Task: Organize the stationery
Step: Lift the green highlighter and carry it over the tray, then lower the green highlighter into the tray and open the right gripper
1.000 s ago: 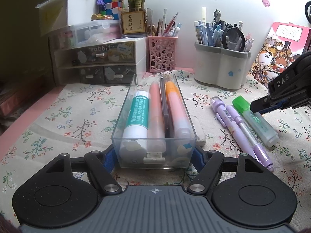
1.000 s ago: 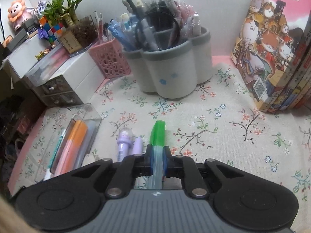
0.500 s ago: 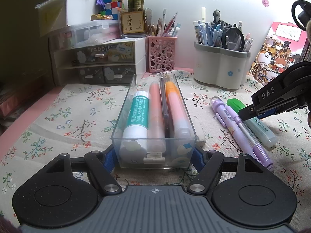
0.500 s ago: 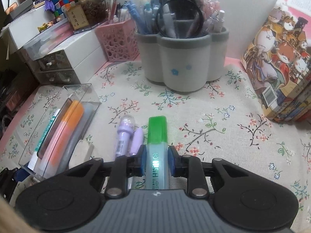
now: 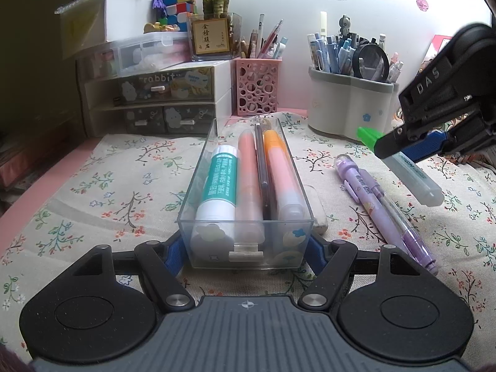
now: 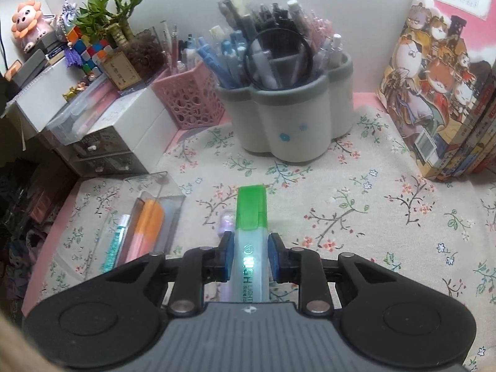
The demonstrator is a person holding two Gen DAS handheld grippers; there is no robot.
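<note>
Above the floral tabletop (image 5: 124, 186), the right gripper (image 6: 250, 255) clamps a green highlighter (image 6: 250, 217); the left gripper (image 5: 247, 248) grips the clear tray (image 5: 248, 241).

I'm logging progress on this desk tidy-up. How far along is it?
Done: the clear plastic box, gripped by the left tool, already holds a teal glue stick and two orange markers. In hand: the right tool has the green-capped highlighter lifted off the cloth. Left: the purple pens and a white eraser lying beside the box.
</note>
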